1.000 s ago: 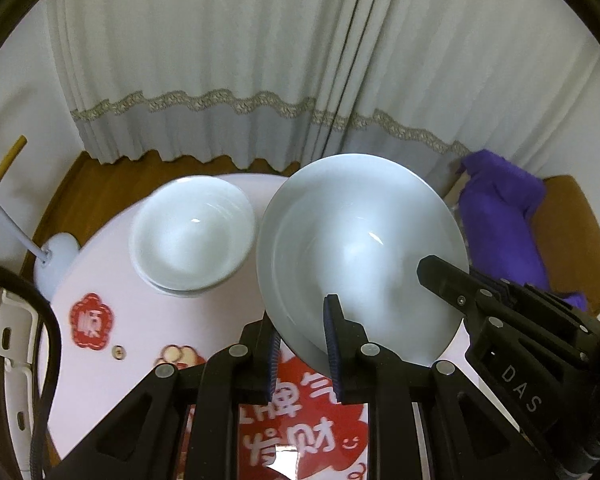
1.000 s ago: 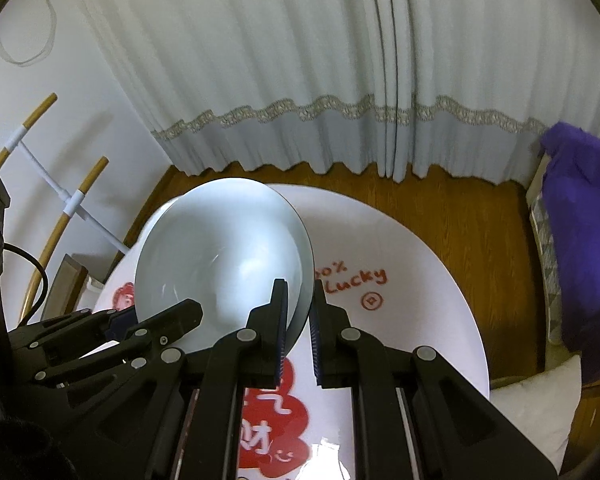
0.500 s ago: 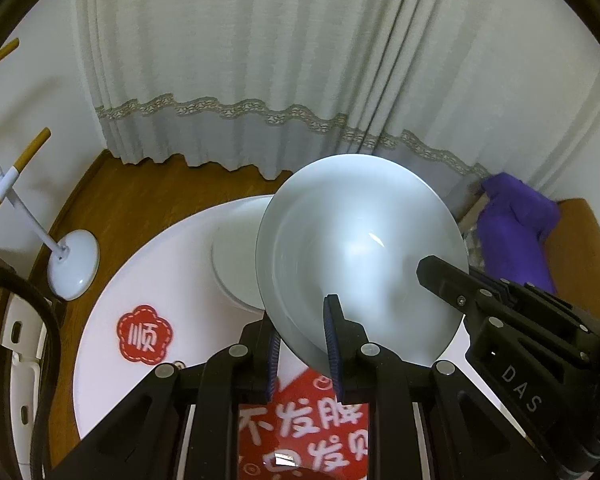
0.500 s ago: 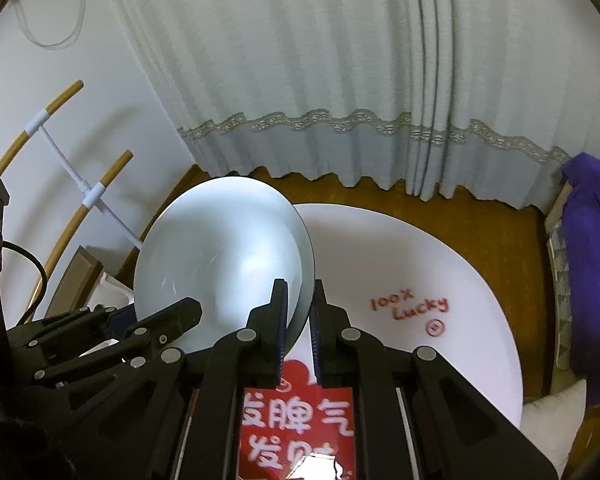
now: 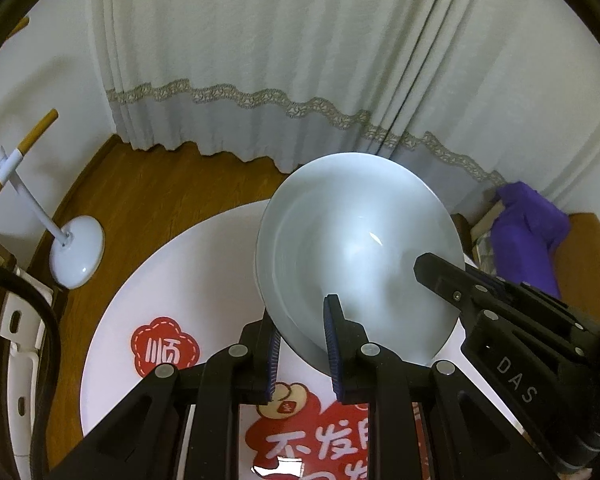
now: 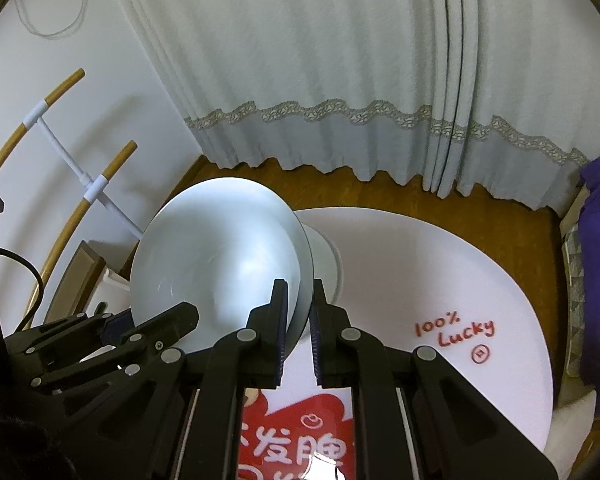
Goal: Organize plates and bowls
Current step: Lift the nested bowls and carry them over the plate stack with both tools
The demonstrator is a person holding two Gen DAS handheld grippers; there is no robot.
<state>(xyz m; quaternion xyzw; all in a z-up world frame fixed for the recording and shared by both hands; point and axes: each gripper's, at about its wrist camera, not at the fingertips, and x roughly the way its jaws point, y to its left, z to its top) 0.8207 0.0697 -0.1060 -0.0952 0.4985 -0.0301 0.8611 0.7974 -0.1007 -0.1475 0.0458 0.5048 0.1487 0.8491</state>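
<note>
Gripping one large white plate [image 5: 356,256] from two sides, both tools closed down on its rim. Left tool [image 5: 302,346] pinching the near edge, blue-lined fingers [image 5: 332,336] pressing on the rim, one above and one beneath. Right tool [image 6: 298,334] clamping the opposite edge, its jaws nearly together with only the thin rim between them; showing in the left wrist view as a black arm marked DAS [image 5: 512,344] reaching in at the plate's lower right. Left tool likewise appearing in the right wrist view at the lower left [image 6: 148,332], touching the plate [image 6: 216,256] there.

Holding the plate tilted and raised, clear of the round white counter [image 6: 440,264], out over its far edge. Partly hiding a stack of white bowls [image 6: 324,260] sitting on the counter just behind the plate in the right wrist view.

Showing on the counter: a red flower-shaped sticker [image 5: 165,350] at the left, red "100% Lucky" lettering [image 6: 454,330] at the right, and a red printed mat [image 5: 320,436] with white characters close under the tools.

Standing beyond the counter: a white rack base [image 5: 77,252] on the wooden floor [image 5: 152,196], pale curtains [image 5: 284,60] with a lace band, and a purple cloth [image 5: 528,232] at the far right.
</note>
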